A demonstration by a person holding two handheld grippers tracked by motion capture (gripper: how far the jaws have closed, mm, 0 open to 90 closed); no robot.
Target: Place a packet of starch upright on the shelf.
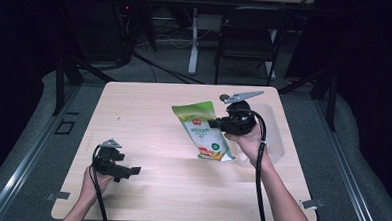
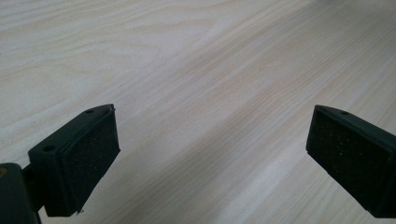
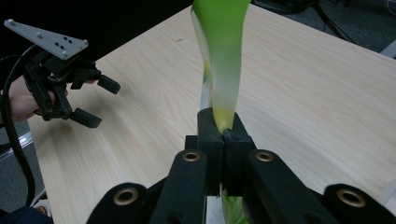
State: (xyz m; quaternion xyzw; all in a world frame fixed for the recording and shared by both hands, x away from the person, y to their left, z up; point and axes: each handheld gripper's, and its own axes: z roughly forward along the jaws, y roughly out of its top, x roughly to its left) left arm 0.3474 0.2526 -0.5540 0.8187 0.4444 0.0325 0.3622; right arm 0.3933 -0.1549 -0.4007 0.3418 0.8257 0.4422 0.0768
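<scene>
A green and white snack pouch (image 1: pixel 203 132) hangs above the right half of the wooden table (image 1: pixel 147 138), tilted, with its printed face toward the camera. My right gripper (image 1: pixel 214 124) is shut on the pouch's right edge. In the right gripper view the pouch (image 3: pixel 222 56) rises edge-on from between the closed jaws of my right gripper (image 3: pixel 223 129). My left gripper (image 1: pixel 129 170) rests low over the table's front left with its jaws wide apart and nothing between them. The left gripper view has both black pads (image 2: pixel 91 154) over bare wood. The left gripper (image 3: pixel 95 100) is also in the right gripper view, open.
A clear plastic container (image 1: pixel 273 131) stands at the table's right edge behind the right hand. Beyond the table's far edge stand a dark chair (image 1: pixel 247 37) and a white desk leg (image 1: pixel 193 40). Cables trail from both grippers toward the front edge.
</scene>
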